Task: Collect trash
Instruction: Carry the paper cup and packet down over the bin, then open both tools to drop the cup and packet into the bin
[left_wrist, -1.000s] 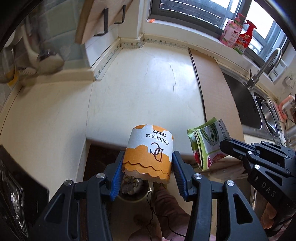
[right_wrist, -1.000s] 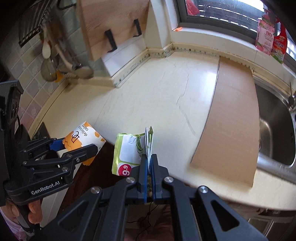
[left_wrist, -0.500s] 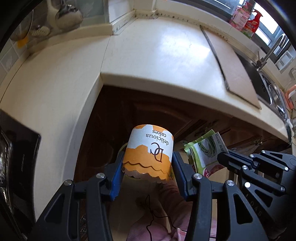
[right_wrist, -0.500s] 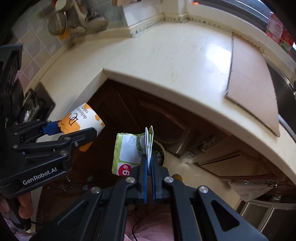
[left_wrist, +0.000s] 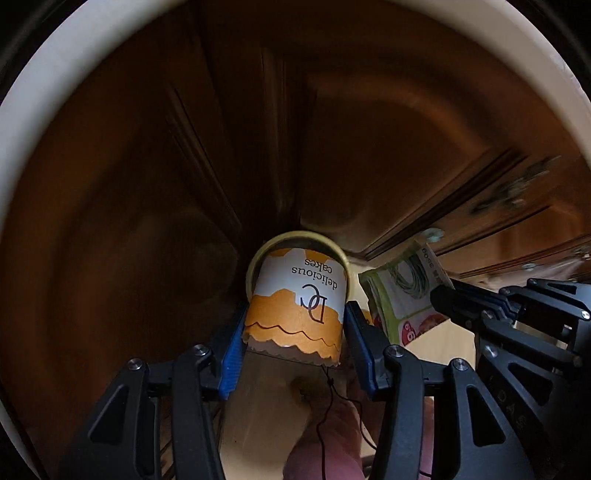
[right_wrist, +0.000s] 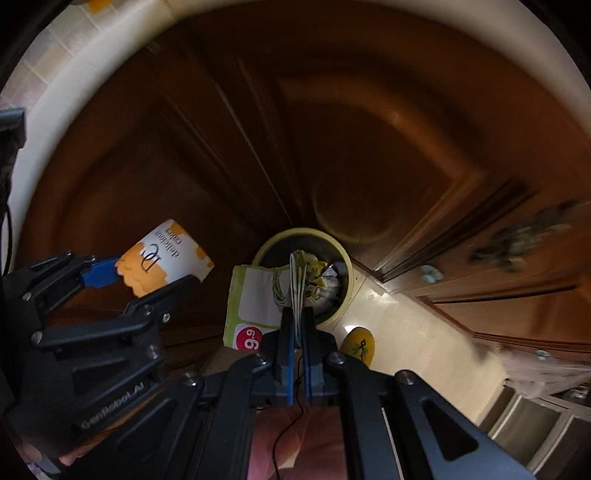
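Left claw (left_wrist: 293, 328): clamped on cake cup (left_wrist: 297, 301), directly above bin (right_wrist: 345, 273). Right claw (right_wrist: 297, 317): pinching green packet (right_wrist: 258, 302), over bin's near rim.

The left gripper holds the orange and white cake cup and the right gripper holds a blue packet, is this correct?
Not quite: in the right wrist view, the packet pinched by the right gripper is green and white. The left gripper does hold the cake cup.

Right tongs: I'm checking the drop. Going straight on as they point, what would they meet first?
Probably the trash already inside the round bin, just beyond the green packet the right tongs pinch; depth is unclear.
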